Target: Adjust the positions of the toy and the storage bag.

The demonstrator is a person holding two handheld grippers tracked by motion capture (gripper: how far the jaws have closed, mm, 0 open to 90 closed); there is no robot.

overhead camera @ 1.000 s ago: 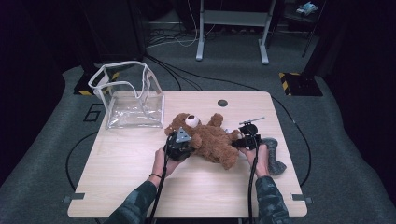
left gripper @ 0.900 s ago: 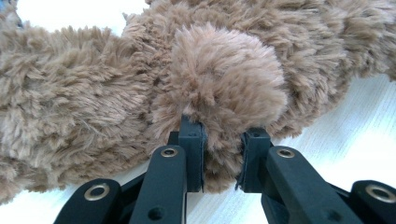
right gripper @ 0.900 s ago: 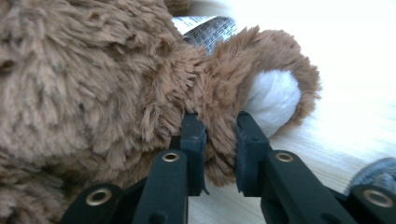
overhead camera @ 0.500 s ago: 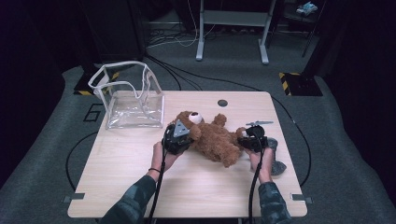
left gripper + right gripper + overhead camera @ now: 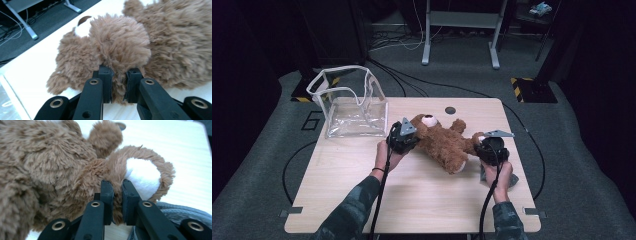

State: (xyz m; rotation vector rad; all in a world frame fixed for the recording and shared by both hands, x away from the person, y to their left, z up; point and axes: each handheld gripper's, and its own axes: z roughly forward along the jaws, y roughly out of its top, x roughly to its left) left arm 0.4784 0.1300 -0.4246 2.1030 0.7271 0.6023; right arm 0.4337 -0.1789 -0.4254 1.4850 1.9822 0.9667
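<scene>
A brown teddy bear point(image 5: 446, 144) lies stretched between my two grippers over the middle of the wooden table point(image 5: 412, 200). My left gripper point(image 5: 413, 142) is shut on a furry limb by the bear's head; in the left gripper view the jaws point(image 5: 119, 81) pinch a tuft of brown fur point(image 5: 120, 45). My right gripper point(image 5: 476, 146) is shut on the bear's foot, and in the right gripper view point(image 5: 117, 192) its pads squeeze the fur beside the white sole point(image 5: 142, 173). How much of the bear still touches the tabletop I cannot tell.
A clear plastic bag point(image 5: 352, 107) with a white rim stands open at the table's far left corner. A grey object point(image 5: 514, 181) lies under my right hand near the right edge. A small dark disc point(image 5: 450, 110) sits at the far edge. Cables and a metal stand cross the floor behind.
Both hands have risen with the bear, and the right hand has shifted rightwards. The bear has moved slightly right and away from the near edge, and is stretched out more.
</scene>
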